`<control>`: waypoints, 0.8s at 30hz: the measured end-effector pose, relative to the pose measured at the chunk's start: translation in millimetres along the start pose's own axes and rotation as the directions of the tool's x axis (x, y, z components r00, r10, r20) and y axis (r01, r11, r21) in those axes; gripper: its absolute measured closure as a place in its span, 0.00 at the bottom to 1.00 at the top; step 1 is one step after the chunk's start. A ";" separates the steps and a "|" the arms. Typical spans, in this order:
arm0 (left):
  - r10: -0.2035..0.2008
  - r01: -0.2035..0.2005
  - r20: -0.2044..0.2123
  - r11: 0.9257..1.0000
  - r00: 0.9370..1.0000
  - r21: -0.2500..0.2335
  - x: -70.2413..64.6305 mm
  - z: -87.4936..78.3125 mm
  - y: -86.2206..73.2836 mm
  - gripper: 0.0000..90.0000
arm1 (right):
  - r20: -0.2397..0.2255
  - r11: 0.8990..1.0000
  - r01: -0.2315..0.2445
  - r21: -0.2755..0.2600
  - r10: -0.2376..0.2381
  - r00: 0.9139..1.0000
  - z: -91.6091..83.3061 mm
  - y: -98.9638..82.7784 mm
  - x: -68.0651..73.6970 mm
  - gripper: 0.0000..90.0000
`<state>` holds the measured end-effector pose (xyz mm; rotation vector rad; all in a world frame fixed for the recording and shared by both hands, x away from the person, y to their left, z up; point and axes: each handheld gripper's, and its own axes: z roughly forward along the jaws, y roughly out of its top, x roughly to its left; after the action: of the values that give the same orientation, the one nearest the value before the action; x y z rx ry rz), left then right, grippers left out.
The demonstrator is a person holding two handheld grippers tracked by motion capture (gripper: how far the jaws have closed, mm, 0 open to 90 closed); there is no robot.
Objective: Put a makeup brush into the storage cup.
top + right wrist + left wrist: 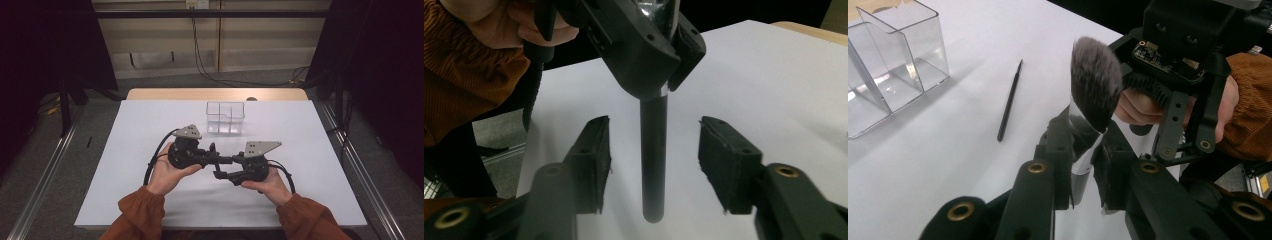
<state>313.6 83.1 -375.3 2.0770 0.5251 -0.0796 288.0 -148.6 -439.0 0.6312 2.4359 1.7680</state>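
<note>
A handover is under way at the near middle of the white table (125, 150): the left gripper (1083, 165) pinches a fluffy, dark-bristled make-up brush with a silver ferrule and black handle (1095, 82) at the ferrule, its pads pressed onto the metal, so the bristle head stands up and the handle points away toward the other hand. The right gripper (654, 165) sits at the handle, and its jaws stand spread either side of it, the black shaft running between the pads with a clear gap on both sides; nothing is gripped on that side yet. From the high view the two tools meet nose to nose just in front of the person, the left gripper (187, 152) and right gripper (245, 167) nearly touching. I judge the next move calls for the right jaws to shut squarely on the handle before the left lets go, otherwise the brush could tip or drop. Toward the far middle of the table stands a clear plastic organiser box with inner dividers (225, 118), and its compartments look empty. A thin black pencil-like stick (1009, 102) lies flat on the table, apart from the box on its near side, untouched.
</note>
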 end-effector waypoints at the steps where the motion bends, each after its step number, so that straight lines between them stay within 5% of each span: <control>1: 0.002 -0.002 0.000 1.000 1.000 0.003 0.2 0.0 0.0 0.88 | -0.010 1.000 -0.002 -0.001 0.002 1.000 -0.2 0.1 -0.3 0.62; 15: 0.003 -0.003 0.011 1.000 1.000 0.007 -0.3 4.1 -1.7 0.88 | -0.016 1.000 0.012 -0.006 -0.012 1.000 0.4 -0.6 -0.1 0.88; 24: 0.005 -0.005 0.015 1.000 1.000 -0.009 0.3 4.6 -3.2 0.87 | -0.007 1.000 0.021 -0.005 -0.021 1.000 -0.4 -0.5 0.3 0.89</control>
<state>313.2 80.8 -380.4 2.0678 0.5104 -0.0897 287.4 -148.9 -439.2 0.5974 2.4326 1.7718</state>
